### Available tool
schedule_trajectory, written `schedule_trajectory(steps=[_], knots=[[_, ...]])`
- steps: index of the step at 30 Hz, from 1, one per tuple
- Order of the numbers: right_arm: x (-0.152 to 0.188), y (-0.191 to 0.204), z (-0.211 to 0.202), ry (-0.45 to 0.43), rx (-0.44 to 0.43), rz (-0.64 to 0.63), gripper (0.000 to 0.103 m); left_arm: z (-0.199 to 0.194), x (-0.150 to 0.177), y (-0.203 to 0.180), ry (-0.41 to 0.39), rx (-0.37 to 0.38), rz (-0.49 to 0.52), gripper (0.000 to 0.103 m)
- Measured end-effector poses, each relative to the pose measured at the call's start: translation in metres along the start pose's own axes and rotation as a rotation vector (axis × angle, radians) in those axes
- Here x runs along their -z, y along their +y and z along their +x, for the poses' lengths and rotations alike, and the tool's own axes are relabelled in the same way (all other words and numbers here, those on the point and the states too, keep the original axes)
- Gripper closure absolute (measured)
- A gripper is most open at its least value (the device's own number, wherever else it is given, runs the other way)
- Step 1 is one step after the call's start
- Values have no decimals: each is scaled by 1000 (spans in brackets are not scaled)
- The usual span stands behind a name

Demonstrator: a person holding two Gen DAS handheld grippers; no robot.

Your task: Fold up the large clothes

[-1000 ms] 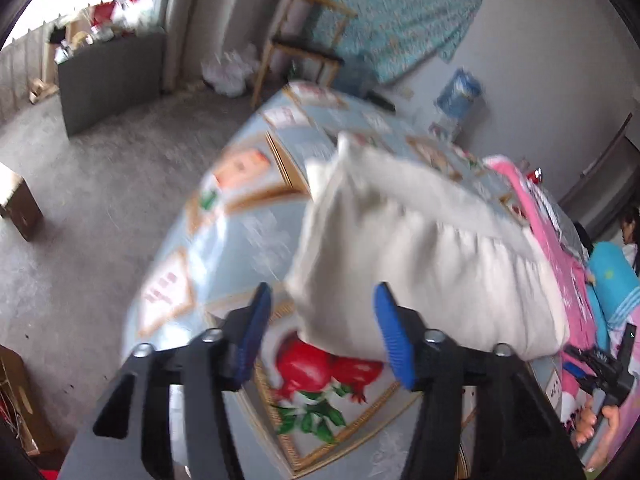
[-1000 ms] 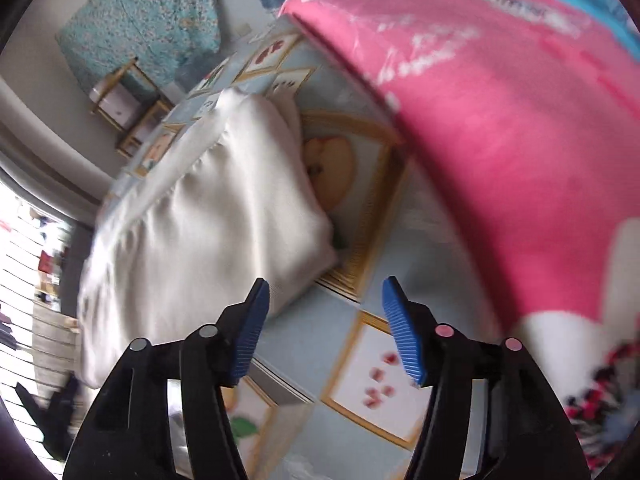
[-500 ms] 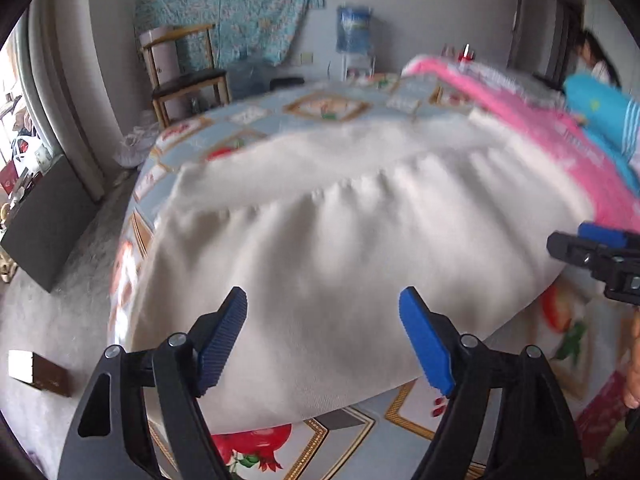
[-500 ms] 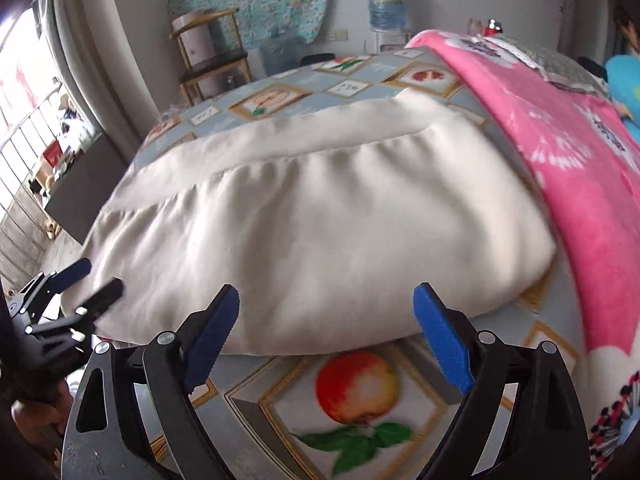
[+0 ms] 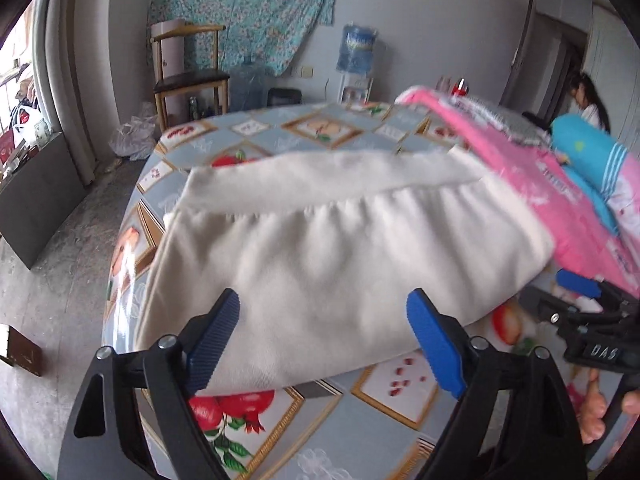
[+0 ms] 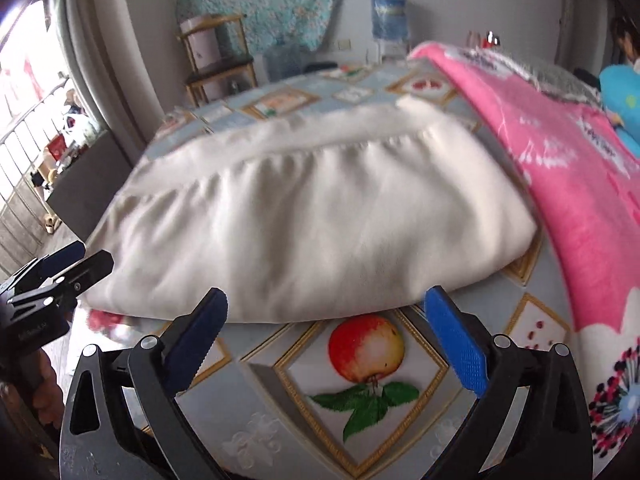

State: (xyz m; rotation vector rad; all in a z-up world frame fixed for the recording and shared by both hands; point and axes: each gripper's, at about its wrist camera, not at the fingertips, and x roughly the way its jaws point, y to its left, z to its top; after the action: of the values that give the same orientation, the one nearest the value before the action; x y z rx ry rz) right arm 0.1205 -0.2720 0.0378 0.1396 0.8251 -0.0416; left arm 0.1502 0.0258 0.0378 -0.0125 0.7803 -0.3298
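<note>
A cream garment [image 5: 340, 248] lies folded in a thick rectangle on the fruit-patterned table cover [image 5: 360, 420]. My left gripper [image 5: 324, 312] hovers at the garment's near edge. Its jaws are opening, and its blue pads [image 5: 216, 332] are apart and press on nothing. In the right wrist view the same garment [image 6: 312, 216] lies just beyond my right gripper [image 6: 326, 304]. Those jaws are opening too, over the printed apple, and hold nothing. Each gripper shows at the edge of the other's view: the right gripper [image 5: 580, 292] and the left gripper [image 6: 76, 260], one at each end of the garment.
A pink blanket [image 5: 540, 184] [image 6: 560, 152] covers the table's right side, against the garment's right end. Behind the table are a wooden chair [image 5: 188, 72], a water bottle [image 5: 356, 48] and a person [image 5: 588, 96] at the far right. A dark board [image 5: 36, 200] stands on the floor at the left.
Both views have rolled from a tilt to level. Both pairs of jaws have spread wider. The grippers have drawn back to the garment's near edge, and the garment lies still.
</note>
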Motion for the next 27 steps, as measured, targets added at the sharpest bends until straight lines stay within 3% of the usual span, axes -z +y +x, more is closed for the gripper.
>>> schedule_trajectory(steps=[2,13,19,23,27], knots=[[2,7,-20,-47,-11,-12,7,-22,-1,-1,-48,10,-21,6],[6,33,-78,-220,64,-95,7,-99,2,-15,-185,-57,-54,5],[6,33,-99,-295,93,-100,7,-107,1,-30,-221,-272,-11,5],[9,35,-107,-313,155,-111,7,-106,3,-34,-230,-304,-35,5],[12,29,-107,-283,143,-82,7,-98,6,-39,-174,-306,-60,5]])
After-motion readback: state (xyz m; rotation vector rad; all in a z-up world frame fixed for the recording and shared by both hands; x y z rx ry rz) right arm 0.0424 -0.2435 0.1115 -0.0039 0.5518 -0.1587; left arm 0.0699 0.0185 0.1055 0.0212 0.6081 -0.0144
